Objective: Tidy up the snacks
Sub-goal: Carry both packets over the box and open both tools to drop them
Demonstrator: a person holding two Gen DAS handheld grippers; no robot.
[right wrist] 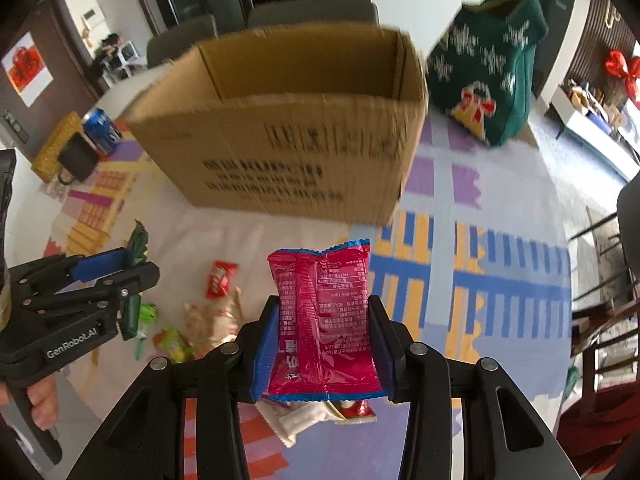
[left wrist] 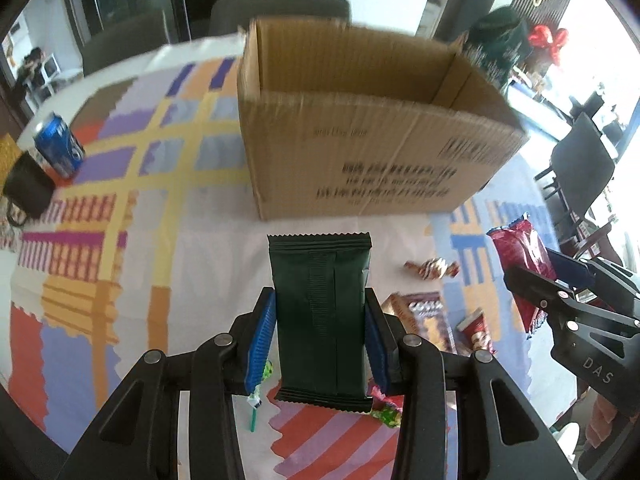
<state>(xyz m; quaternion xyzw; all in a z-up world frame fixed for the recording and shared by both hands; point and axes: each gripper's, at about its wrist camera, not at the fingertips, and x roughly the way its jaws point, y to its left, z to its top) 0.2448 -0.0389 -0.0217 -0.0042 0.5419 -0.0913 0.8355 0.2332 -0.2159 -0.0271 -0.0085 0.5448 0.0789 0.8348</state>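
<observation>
- Left gripper [left wrist: 320, 332] clamped on a dark green snack packet [left wrist: 320, 320], blue pads pressing both long edges, packet upright with its crimped top toward the cardboard box [left wrist: 360, 128].
- Right gripper [right wrist: 324, 340] clamped on a pink-red snack packet [right wrist: 324, 320], printed back seam facing the camera, held up on the near side of the cardboard box [right wrist: 288, 132].
- Cardboard box open at the top, standing on the patterned tablecloth [left wrist: 120, 208]; inside too blurred to tell what it holds.
- On the near side of the box, loose on the cloth: a twisted striped candy [left wrist: 430, 269], a brown flat packet [left wrist: 424, 316], a small red packet [right wrist: 220, 278], a yellow-green wrapper [right wrist: 174, 344].
- Beneath the left gripper, nearer than the box, a green-and-red wrapper [left wrist: 386, 410] partly hidden by the held packet.
- Left of the box, well apart: a blue drink can [left wrist: 59, 146] just beside a black mug [left wrist: 28, 188].
- Right of the box, beyond its far corner: a green bag with a bell print [right wrist: 488, 68].
</observation>
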